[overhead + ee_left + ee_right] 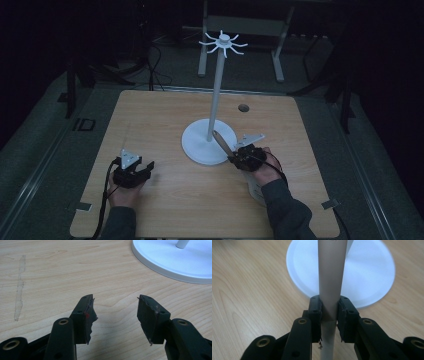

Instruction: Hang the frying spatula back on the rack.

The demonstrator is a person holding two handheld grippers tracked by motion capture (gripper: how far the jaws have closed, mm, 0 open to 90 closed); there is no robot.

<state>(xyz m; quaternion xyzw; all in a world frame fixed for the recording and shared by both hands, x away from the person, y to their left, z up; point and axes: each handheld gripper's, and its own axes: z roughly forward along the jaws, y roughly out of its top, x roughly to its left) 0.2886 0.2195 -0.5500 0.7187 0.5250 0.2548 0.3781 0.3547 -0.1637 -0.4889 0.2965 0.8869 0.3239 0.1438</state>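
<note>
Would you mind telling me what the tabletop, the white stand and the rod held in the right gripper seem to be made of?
Tabletop: pale wood or wood-look laminate, matte, with printed-looking grain.
White stand: probably plastic or painted metal; smooth, even white with a slight sheen on the round base.
Rod clamped in the right gripper: smooth beige-grey, matte, seamless; could be plastic or wood, hard to tell.

It looks like a dim lab or test room. A light wooden table (150,210) stands on grey floor; behind the table are black cables (155,65) and a metal frame (240,25).
</note>
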